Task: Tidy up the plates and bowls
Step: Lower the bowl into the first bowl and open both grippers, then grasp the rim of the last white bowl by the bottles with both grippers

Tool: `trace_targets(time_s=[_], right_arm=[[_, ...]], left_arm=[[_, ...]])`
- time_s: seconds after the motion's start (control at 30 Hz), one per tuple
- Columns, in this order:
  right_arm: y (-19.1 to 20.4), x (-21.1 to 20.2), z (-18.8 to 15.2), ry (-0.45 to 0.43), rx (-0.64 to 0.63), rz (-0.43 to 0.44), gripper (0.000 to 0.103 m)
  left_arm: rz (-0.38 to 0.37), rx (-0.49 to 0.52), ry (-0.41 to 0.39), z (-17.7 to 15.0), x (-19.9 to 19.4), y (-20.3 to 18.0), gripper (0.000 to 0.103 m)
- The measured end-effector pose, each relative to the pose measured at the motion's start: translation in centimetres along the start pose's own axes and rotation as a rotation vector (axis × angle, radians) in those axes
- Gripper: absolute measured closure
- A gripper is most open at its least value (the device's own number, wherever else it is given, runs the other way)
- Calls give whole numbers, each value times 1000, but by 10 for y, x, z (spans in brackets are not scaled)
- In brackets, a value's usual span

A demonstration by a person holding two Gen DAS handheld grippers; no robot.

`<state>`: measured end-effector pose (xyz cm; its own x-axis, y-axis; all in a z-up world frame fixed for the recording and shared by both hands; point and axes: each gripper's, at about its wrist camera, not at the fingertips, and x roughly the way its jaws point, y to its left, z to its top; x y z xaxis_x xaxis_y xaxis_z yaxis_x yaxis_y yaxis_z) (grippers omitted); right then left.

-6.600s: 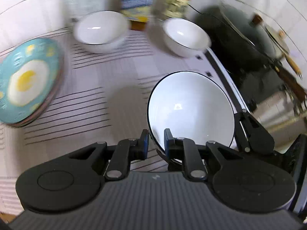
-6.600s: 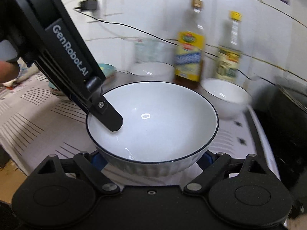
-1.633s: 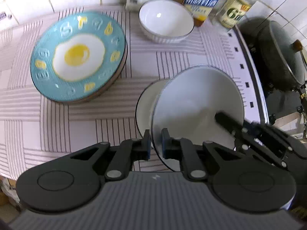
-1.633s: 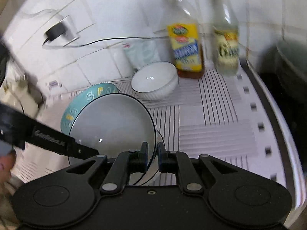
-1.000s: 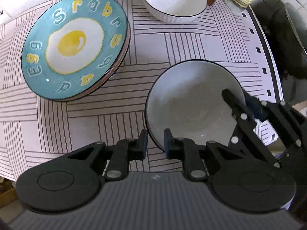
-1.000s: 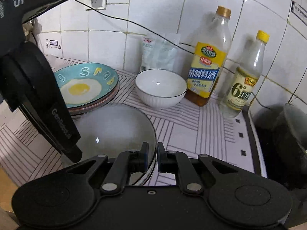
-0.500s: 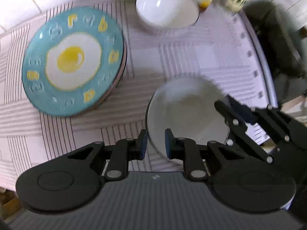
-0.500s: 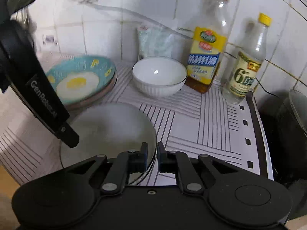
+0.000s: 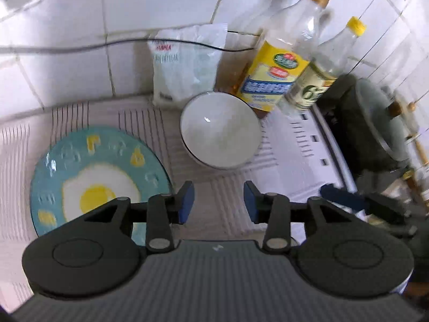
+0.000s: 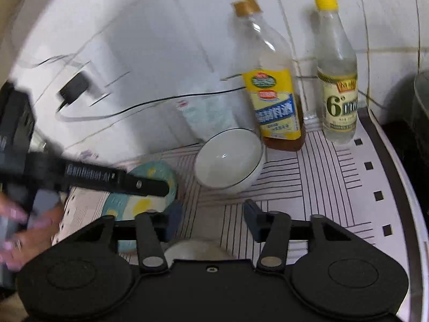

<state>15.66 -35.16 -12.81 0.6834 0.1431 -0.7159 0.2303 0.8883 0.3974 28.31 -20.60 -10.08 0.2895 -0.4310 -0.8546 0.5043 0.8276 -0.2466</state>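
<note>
Upright white bowl (image 9: 219, 131) beside egg-print plate (image 9: 93, 179)

Taking the bowl (image 9: 220, 130) as landmark: stands on the surface (image 9: 284, 145), near its back. Left of the bowl and nearer the camera, a plate (image 9: 93, 179), close beside but apart. Directly behind the bowl, a bag (image 9: 185, 61) leaning at the wall (image 9: 67, 40). Behind and right of the bowl, a large bottle (image 9: 278, 61), just beside its rim; right again, a smaller bottle (image 9: 321, 72). Far right of the bowl, off the surface's edge, a pot (image 9: 375, 123).
</note>
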Motion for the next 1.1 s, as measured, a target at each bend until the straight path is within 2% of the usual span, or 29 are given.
trace_targets(time_s=[0.2, 0.3, 0.33, 0.57, 0.67, 0.7, 0.77, 0.83, 0.87, 0.9, 0.93, 1.1], right_arm=[[-38, 46, 17, -7, 181, -11, 43], [-51, 66, 21, 3, 258, -18, 43], [-55, 72, 22, 12, 281, -12, 48], [-60, 104, 24, 42, 282, -72, 53], [-66, 112, 26, 62, 295, -73, 66], [-69, 113, 26, 69, 316, -66, 72], [-76, 112, 26, 64, 363, -48, 77], [-76, 111, 26, 59, 356, -68, 87], [-75, 112, 26, 58, 340, -87, 88], [-74, 113, 26, 57, 330, -100, 89], [-74, 114, 26, 56, 327, -103, 93], [-73, 120, 28, 75, 337, -138, 94]], left_arm=[[80, 105, -17, 18, 43, 8, 62], [157, 127, 36, 28, 65, 8, 62], [149, 133, 36, 31, 69, 8, 62], [139, 176, 50, 48, 91, 1, 62], [179, 217, 111, 50, 105, -4, 65], [175, 223, 120, 50, 107, -4, 65], [157, 220, 123, 51, 109, -4, 65], [146, 222, 129, 50, 112, -3, 74], [132, 219, 126, 51, 113, -2, 76], [116, 213, 128, 51, 113, -1, 82], [96, 201, 134, 51, 113, -1, 84], [47, 149, 95, 50, 102, 0, 85]])
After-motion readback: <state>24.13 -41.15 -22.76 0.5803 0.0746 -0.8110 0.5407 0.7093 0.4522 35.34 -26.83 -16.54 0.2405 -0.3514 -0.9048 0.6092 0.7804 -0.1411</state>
